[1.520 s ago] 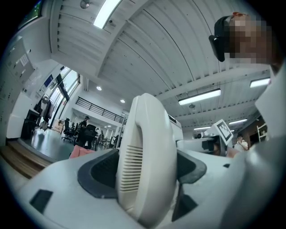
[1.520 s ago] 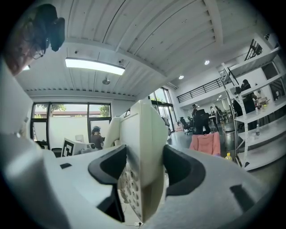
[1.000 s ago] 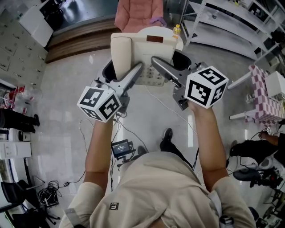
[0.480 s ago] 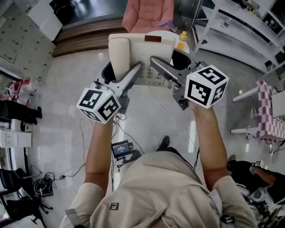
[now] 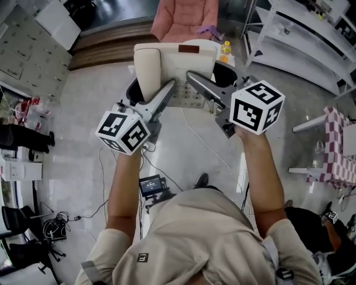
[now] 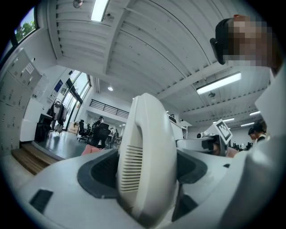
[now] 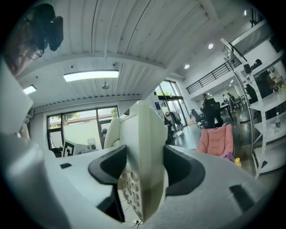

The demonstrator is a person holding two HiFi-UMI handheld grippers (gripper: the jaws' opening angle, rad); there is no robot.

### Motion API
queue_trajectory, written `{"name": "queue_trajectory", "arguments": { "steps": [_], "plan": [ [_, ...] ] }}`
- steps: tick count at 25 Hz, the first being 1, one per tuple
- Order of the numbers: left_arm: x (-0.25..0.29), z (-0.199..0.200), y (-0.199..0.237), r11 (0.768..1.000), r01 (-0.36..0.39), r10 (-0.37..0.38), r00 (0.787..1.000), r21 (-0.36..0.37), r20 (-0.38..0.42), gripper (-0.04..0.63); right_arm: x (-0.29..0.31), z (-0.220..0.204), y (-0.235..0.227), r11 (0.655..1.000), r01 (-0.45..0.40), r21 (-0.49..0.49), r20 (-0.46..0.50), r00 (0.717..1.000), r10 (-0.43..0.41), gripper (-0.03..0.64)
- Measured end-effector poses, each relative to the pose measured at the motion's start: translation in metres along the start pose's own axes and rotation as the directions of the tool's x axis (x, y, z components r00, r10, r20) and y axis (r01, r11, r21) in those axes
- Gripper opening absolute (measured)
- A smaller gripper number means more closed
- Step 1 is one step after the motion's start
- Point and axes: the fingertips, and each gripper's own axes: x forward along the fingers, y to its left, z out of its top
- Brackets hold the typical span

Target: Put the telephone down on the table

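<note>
A cream desk telephone [image 5: 183,67] with its handset [image 5: 149,67] on the left side is held up over the floor between both grippers. My left gripper [image 5: 168,89] is shut on the telephone's left part, and the handset [image 6: 149,170] fills the space between the jaws of the left gripper [image 6: 147,173]. My right gripper [image 5: 194,79] is shut on the telephone's right edge. In the right gripper view the body's edge and keypad [image 7: 134,188] sit clamped in the right gripper [image 7: 145,172].
A dark round object [image 5: 225,73] shows under the telephone. Beyond it stand a pink chair [image 5: 186,16], a yellow bottle [image 5: 225,51] and a wooden step [image 5: 100,50]. White shelving [image 5: 303,28] is at the right. Cables and a small screen device [image 5: 151,185] lie on the floor.
The floor and furniture have slid in the head view, the checked table moving down and right. Both grippers keep the same hold on the telephone.
</note>
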Motion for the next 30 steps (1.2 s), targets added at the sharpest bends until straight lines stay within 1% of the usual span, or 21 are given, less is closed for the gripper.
{"name": "queue_trajectory", "arguments": {
  "steps": [7,11,15,22,25,30],
  "plan": [
    [0.059,-0.015,-0.031,1.000,0.007,-0.007,1.000,0.012,-0.024,0.365,-0.035,0.007,-0.058,1.000,0.006,0.027,0.012,1.000,-0.006,0.244],
    [0.075,-0.019,-0.038,1.000,0.017,-0.016,0.999,0.013,-0.039,0.365,-0.044,0.008,-0.074,0.999,0.018,0.043,0.022,1.000,-0.019,0.244],
    [0.084,-0.022,-0.028,0.999,0.041,-0.041,0.998,0.010,-0.055,0.364,-0.035,0.006,-0.082,0.997,0.043,0.060,0.020,0.999,-0.044,0.244],
    [0.115,-0.034,-0.007,0.992,0.119,-0.121,0.991,-0.035,-0.056,0.365,-0.020,0.004,-0.111,0.990,0.131,0.053,0.009,0.991,-0.132,0.244],
    [0.141,-0.033,0.001,0.984,0.178,-0.179,0.982,-0.032,-0.054,0.364,-0.016,0.011,-0.132,0.982,0.183,0.055,0.019,0.983,-0.184,0.244],
    [0.171,-0.028,0.039,0.971,0.236,-0.238,0.969,-0.042,-0.071,0.364,0.019,0.022,-0.157,0.967,0.243,0.071,0.026,0.969,-0.246,0.244]
  ]
}}
